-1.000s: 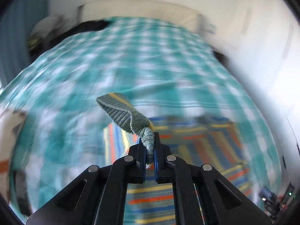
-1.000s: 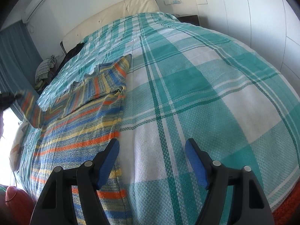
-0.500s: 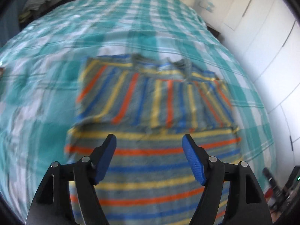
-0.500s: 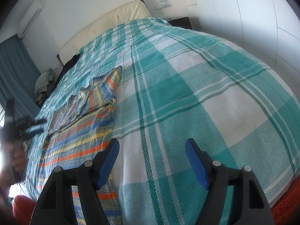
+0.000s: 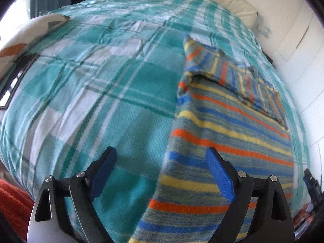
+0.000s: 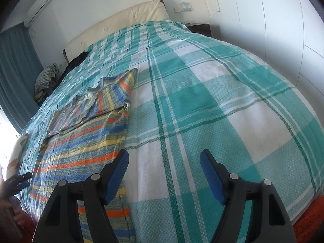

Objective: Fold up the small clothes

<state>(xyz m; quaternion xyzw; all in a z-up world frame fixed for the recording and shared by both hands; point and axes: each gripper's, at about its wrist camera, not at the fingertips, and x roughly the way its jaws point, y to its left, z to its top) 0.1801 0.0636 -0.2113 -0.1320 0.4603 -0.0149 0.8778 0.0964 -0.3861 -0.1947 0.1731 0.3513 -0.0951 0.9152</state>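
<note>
A striped shirt [image 5: 228, 125] in orange, blue and yellow lies flat on the teal checked bedcover [image 5: 113, 85], both sleeves folded across its upper part [image 5: 239, 77]. My left gripper [image 5: 162, 172] hovers low over the shirt's near left edge; its jaws are opening, the edge runs below the gap, and no pad presses on the cloth. In the right wrist view the shirt [image 6: 85, 141] lies to the left. There my right gripper [image 6: 164, 175] stands open over bare bedcover [image 6: 222, 105], just right of the shirt's near corner.
A cream headboard [image 6: 121, 20] closes the far end, with dark clothes [image 6: 75, 62] and a checked bundle [image 6: 46, 77] beside it. A patterned cushion [image 5: 30, 34] lies at the bed's left side. White wardrobe doors [image 6: 273, 20] stand on the right. An orange rug [image 5: 14, 202] lies below the near edge.
My left gripper let go of the sleeve it held pinched, opened wide and dropped to the shirt's near left edge. The sleeve now lies folded across the shirt. The right gripper stayed put.
</note>
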